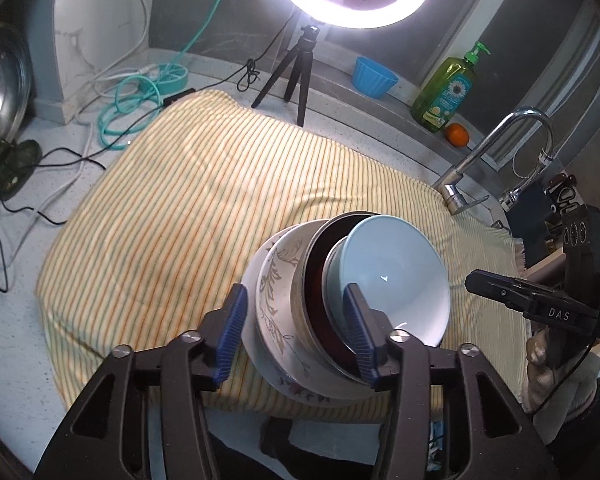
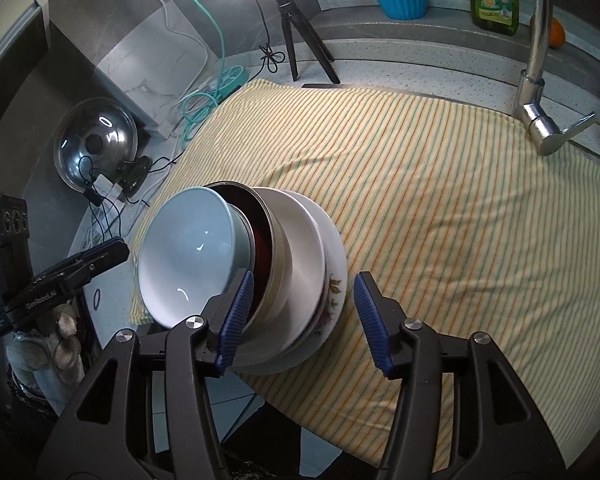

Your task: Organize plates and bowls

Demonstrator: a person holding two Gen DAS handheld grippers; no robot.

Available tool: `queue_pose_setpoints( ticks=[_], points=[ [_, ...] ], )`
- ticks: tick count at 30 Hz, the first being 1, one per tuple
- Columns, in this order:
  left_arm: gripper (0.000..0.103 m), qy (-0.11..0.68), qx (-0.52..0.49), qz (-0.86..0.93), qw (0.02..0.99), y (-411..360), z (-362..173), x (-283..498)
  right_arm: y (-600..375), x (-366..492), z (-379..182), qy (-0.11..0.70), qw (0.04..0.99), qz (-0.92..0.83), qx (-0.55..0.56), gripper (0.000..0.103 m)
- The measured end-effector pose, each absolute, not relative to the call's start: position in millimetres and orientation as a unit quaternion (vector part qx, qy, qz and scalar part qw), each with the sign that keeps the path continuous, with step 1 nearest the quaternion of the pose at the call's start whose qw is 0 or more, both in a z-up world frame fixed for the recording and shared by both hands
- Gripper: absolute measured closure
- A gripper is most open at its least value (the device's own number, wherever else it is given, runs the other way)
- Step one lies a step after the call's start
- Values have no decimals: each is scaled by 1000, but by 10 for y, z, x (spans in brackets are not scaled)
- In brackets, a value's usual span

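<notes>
Both my grippers are at the dish stack, one from each side. The stack sits on the striped cloth [image 1: 180,216] near its front edge: floral plate [image 1: 274,300] at the bottom, then a white dish [image 2: 300,256], a metal-rimmed dark bowl [image 1: 314,276], and the light blue bowl [image 1: 396,276] on top. In both wrist views the stack looks tilted.

Left gripper [image 1: 296,336]: jaws wide, straddling the near part of the stack. Right pad [image 1: 360,336] overlaps the blue bowl's rim and the dark bowl; left pad [image 1: 230,338] stands clear beside the plate edge. Not clamped, and I can't confirm contact.

Right gripper [image 2: 304,318]: also wide. Left pad [image 2: 236,316] sits at the blue bowl's rim and the dark bowl; right pad [image 2: 374,320] is apart from the plate, over cloth. Nothing held.

Each gripper shows at the edge of the other's view. Faucet [image 2: 540,120] is at the cloth's far right corner.
</notes>
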State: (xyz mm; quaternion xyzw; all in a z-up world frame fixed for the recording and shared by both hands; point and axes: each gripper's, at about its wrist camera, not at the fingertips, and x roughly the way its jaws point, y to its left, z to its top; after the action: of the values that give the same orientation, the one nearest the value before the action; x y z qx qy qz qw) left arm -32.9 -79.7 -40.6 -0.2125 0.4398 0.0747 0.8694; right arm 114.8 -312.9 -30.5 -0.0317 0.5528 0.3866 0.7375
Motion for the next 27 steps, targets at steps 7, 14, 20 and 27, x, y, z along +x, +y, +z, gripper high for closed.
queue_pose_setpoints(
  ticks=[7, 14, 20, 27],
  points=[
    [33, 421, -161, 96, 887, -1031, -243, -416, -3269, 988, -106, 515, 765, 385, -41, 23],
    [26, 402, -120, 109, 901, -1287, -83, -511, -3381, 772, 167, 466, 796, 383, -56, 15],
    [24, 389, -119, 104, 908, -1350, 7, -566, -3427, 575, 314, 430, 822, 367, -65, 8],
    [24, 388, -110, 108, 909, -1348, 21, -598, -3395, 519, 352, 426, 824, 367, -65, 8]
  ],
)
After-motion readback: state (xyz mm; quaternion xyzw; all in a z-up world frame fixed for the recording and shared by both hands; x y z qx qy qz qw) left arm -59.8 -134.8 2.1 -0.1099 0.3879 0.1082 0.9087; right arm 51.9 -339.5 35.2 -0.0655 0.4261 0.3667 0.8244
